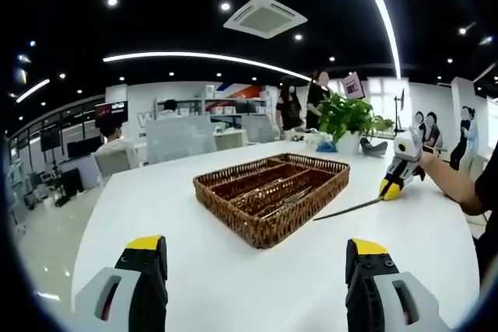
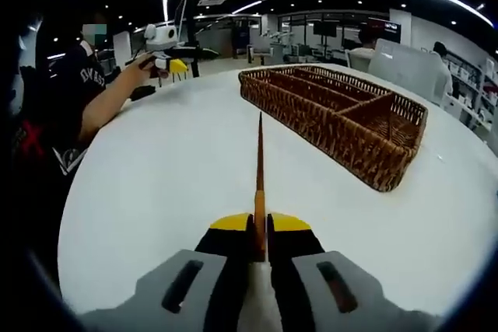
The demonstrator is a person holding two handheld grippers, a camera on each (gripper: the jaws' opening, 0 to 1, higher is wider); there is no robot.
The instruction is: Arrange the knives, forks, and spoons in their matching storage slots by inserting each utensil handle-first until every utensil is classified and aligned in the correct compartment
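A brown wicker tray [image 1: 233,206] with long compartments sits mid-table, and several metal utensils [image 1: 284,198] lie in its slots. My left gripper [image 1: 255,245] hovers open in front of it, nothing between its yellow-tipped fingers. To the tray's right, my right gripper [image 1: 391,186] is shut on a slim utensil [image 1: 346,210] that points at the tray's near corner. In the right gripper view the same utensil [image 2: 259,161] juts straight out of the shut right gripper [image 2: 260,225], edge-on, its type unclear. The tray [image 2: 350,141] lies ahead and right, and a hand holds the left gripper [image 2: 170,64] far left.
The white round table [image 1: 187,270] has bare surface on all sides of the tray. A potted plant [image 1: 346,118] stands behind the tray at the far edge. The person's arm [image 2: 109,103] rests on the table's left rim. People and desks fill the room behind.
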